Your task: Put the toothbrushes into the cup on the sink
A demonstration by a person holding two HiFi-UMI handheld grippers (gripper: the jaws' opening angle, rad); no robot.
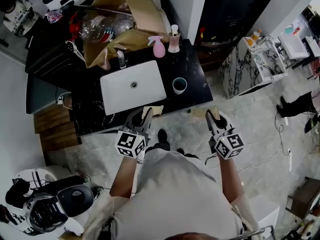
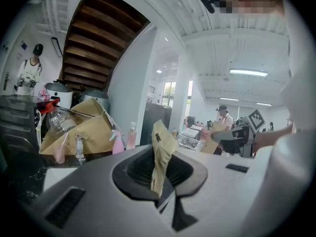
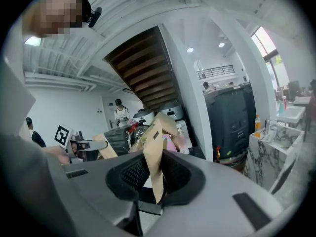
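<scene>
Toothbrush packets of tan paper sit nearest us. Our left gripper [image 2: 159,174] is pinched narrow on the left packet [image 2: 162,147], and our right gripper [image 3: 155,177] on the right packet [image 3: 153,154]; their small dark marks are unreadable. Farther off, the cup [image 1: 179,85] stands on the black counter [image 1: 194,68], just right of the white sink [image 1: 147,96]. A pink spray bottle [image 1: 158,48] is behind.

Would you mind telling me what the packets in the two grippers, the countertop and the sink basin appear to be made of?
Left packet and right packet: most likely kraft paper, matte tan, creased and stiff enough to stand upright.
Countertop: dark polished stone or a lookalike, glossy with pale flecks.
Sink basin: smooth, uniform white, probably ceramic.
</scene>
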